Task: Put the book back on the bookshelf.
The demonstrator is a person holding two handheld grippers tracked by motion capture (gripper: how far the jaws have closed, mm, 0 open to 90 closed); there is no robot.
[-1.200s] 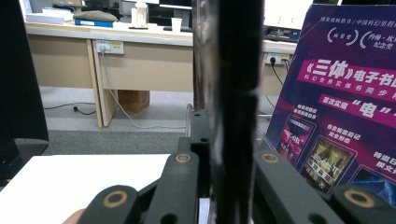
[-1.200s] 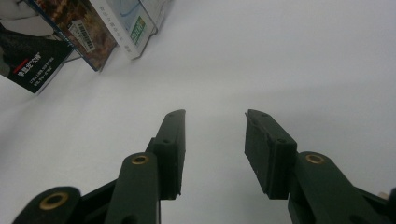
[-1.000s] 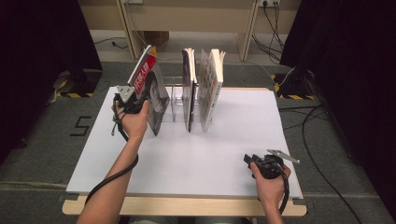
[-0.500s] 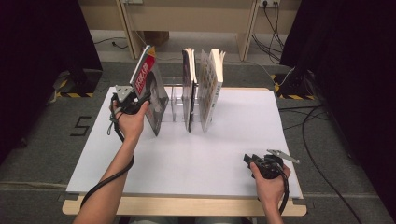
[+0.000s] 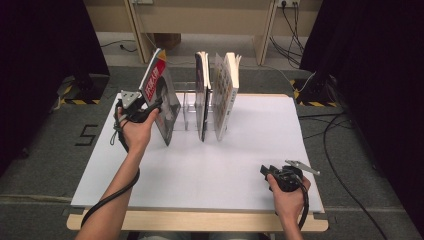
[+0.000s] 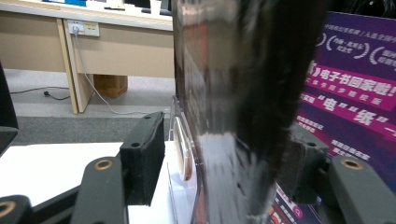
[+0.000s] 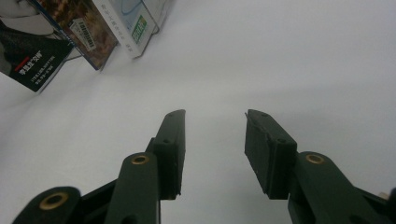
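- Your left gripper (image 5: 150,107) has just been opening its jaws; they now stand apart on either side of the leaning book (image 5: 161,95), and the left pad (image 6: 142,163) is clear of the cover.
- That book tilts leftward at the left end of the clear rack (image 5: 187,107) on the white table (image 5: 200,170), its lower edge on the tabletop.
- Two more books (image 5: 215,95) stand upright in the rack just to its right.
- Your right gripper (image 5: 265,171) rests near the table's front right corner, jaws apart with nothing between them, well away from the books.
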